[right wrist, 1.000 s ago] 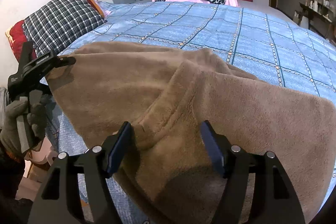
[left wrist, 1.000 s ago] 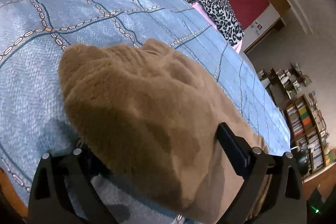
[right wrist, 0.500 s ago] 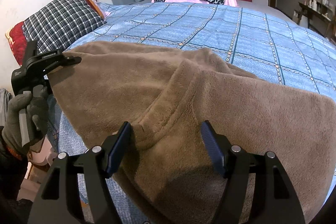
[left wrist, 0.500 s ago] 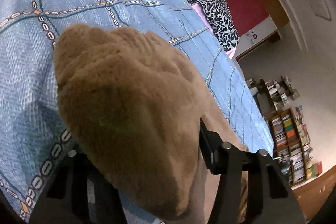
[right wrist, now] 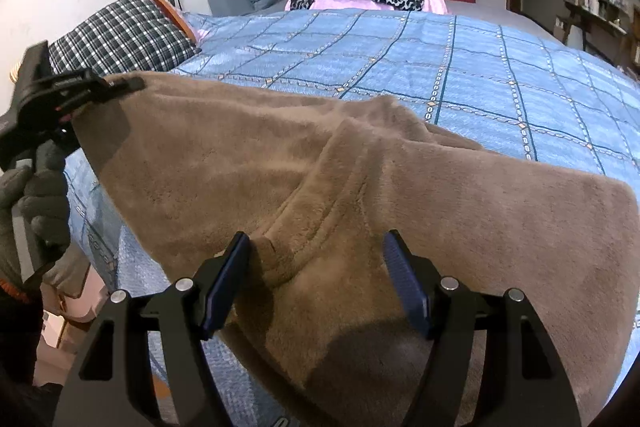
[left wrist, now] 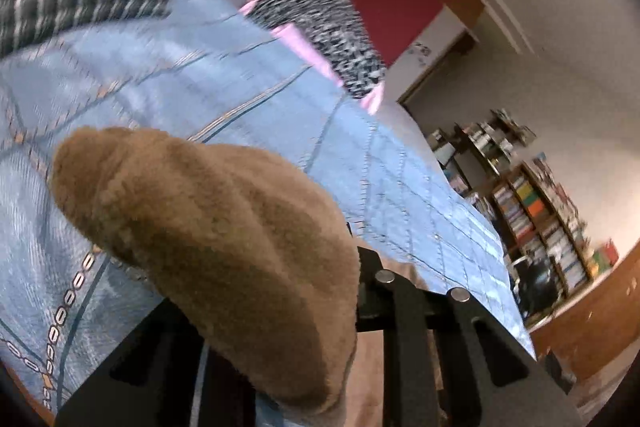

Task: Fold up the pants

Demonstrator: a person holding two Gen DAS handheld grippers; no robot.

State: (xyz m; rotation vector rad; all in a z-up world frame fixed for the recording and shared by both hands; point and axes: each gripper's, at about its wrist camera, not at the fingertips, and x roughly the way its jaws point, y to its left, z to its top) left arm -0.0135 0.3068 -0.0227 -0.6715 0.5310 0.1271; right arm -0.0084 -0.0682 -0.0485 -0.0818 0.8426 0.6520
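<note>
Left hand-held gripper (right wrist: 120, 85) has just clamped shut on the pants (right wrist: 320, 187) corner and lifted it off the bed (right wrist: 480, 67), near its front edge. Right hand-held gripper (right wrist: 316, 279) open, straddling the waistband. We judge the fold-over is starting.

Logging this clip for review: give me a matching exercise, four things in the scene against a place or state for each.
Things:
1. brown fleece pants
2. left gripper
3. right gripper
4. plaid pillow

Places or states:
A. fingers apart, fleece lying between them
B. at the head of the bed, beside the wall
C. spread over the blue bedspread
D. shut on a corner of the fleece

Pairs: 1-C, 2-D, 3-A, 4-B
</note>
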